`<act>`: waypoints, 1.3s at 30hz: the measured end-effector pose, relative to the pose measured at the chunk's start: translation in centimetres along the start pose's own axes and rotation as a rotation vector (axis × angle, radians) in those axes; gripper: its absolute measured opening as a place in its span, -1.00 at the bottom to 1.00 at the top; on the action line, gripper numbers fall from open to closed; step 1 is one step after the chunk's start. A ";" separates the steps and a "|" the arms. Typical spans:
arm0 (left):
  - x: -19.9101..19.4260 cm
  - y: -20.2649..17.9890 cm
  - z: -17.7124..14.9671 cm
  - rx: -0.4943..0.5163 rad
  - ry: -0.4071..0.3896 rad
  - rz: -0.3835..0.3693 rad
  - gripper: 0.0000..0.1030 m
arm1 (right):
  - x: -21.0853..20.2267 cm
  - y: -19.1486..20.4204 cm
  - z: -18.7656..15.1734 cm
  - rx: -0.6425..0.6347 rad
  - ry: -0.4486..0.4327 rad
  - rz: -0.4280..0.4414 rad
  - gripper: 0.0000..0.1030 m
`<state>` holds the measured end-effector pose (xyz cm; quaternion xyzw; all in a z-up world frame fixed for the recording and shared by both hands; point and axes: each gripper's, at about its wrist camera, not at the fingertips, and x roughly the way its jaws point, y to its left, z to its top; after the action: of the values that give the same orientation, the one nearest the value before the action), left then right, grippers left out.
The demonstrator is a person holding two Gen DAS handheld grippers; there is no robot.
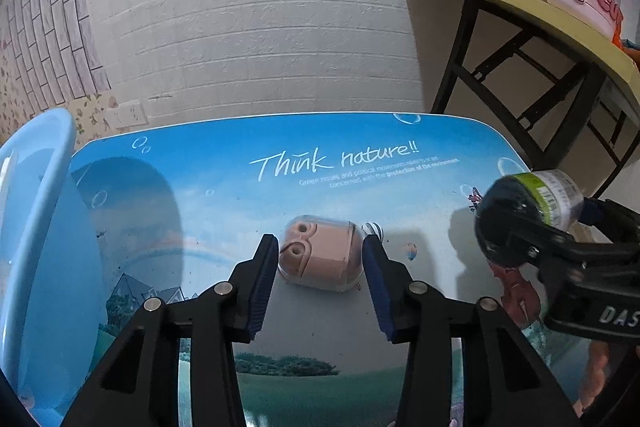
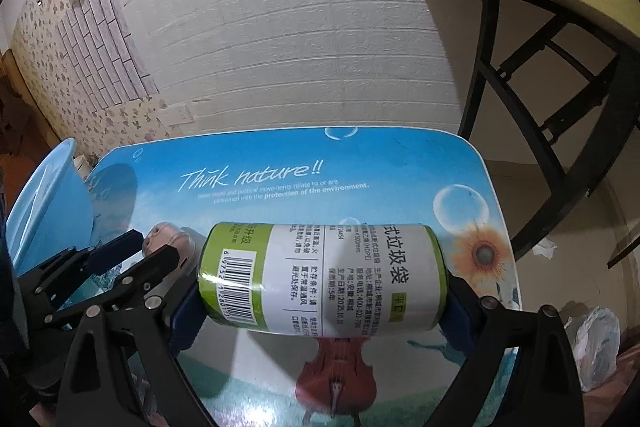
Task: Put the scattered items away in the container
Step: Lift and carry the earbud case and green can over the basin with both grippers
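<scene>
While the left wrist cam looks down along the left gripper point(image 1: 320, 259), its jaws stand partly apart w/ a pinkish pencil sharpener in a clear rounded shell point(image 1: 320, 253) between the blue pads point(image 1: 264, 279). Both pads look right against the shell's sides, but whether they actually press it, can't tell; whether it's off the table, can't tell either. Tabletop point(image 1: 224, 187) is a glossy blue sky print w/ "Think nature!!" text. Light-blue plastic basin point(image 1: 36, 227) (the container) sits at the table's left edge, nothing visible inside from this angle. Right side of frame: right gripper point(image 1: 532, 231) w/ a roll of garbage bags point(image 1: 536, 207), seen end-on, dark core and green-edged label. Upper right, a yellow-topped side table point(image 1: 520, 11) w/ cups, a bottle and a pink piggy pot.

Right wrist cam: right gripper point(image 2: 324, 303) jaws stand wide, clamped on the two ends of the garbage bag roll point(image 2: 324, 275), which lies crosswise, barcode end to the left, held above the violin print on the tabletop point(image 2: 280, 155). Left gripper point(image 2: 140, 255) at lower left w/ the sharpener point(image 2: 168, 235) partly hidden between its fingers. Basin point(image 2: 48, 211) is beyond it at far left. White plastic bag point(image 2: 596, 343) on the floor at right.
</scene>
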<state>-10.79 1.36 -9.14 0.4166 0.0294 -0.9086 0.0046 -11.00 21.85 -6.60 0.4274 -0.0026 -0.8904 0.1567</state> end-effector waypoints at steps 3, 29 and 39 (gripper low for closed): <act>0.1 -0.1 0.0 0.002 0.006 -0.003 -0.17 | -0.4 -0.2 -0.3 0.009 -0.002 0.001 0.86; 3.0 -0.8 0.5 0.080 0.078 -0.027 -0.03 | 0.2 -1.6 0.0 0.036 -0.001 0.012 0.86; 2.9 -0.4 0.3 0.071 0.072 -0.030 -0.09 | -0.3 -1.2 0.3 0.026 -0.008 0.008 0.86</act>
<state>-12.96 1.83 -11.09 0.4486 0.0033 -0.8934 -0.0249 -11.36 23.06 -6.39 0.4260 -0.0166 -0.8913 0.1547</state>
